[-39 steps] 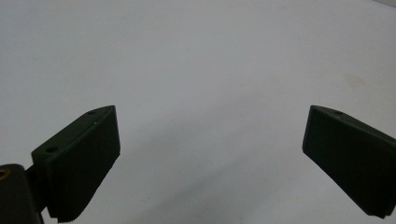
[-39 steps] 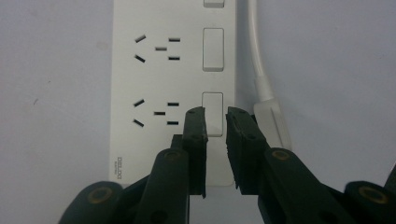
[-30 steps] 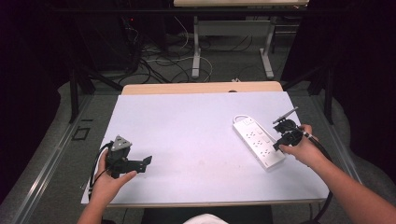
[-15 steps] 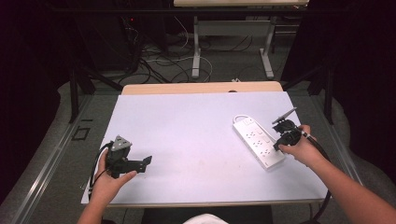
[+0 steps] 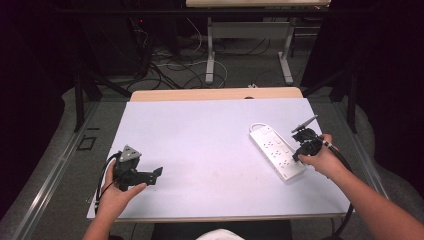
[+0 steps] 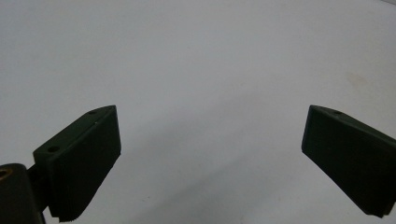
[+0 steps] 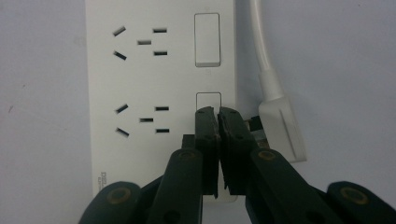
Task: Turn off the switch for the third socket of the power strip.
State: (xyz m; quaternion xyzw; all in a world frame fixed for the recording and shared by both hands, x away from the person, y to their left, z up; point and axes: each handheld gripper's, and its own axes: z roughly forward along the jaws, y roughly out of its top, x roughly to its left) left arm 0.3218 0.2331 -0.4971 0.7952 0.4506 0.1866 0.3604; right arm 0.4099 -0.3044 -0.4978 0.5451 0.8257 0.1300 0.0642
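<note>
Power strip (image 5: 276, 152) laid flat near right edge of bench (image 5: 210, 130), sockets up, cord end toward far edge. Right gripper (image 7: 217, 113) held with fingers pressed closed, empty, tips set on rocker switch (image 7: 208, 100) — likely closed to form single pusher. Left gripper (image 5: 156, 173) parked near front-left corner, fingers spread open (image 6: 84, 156), nothing held, kept clear of work.

Standing over the table, I can make out hardly any writing at all. The one mark is a small grey print on the white power strip (image 7: 159, 93), low on its face near the left edge in the right gripper view, just beside the black jaws. It is too small and blurred to read, so I cannot tell whether it is a brand or a rating.
</note>
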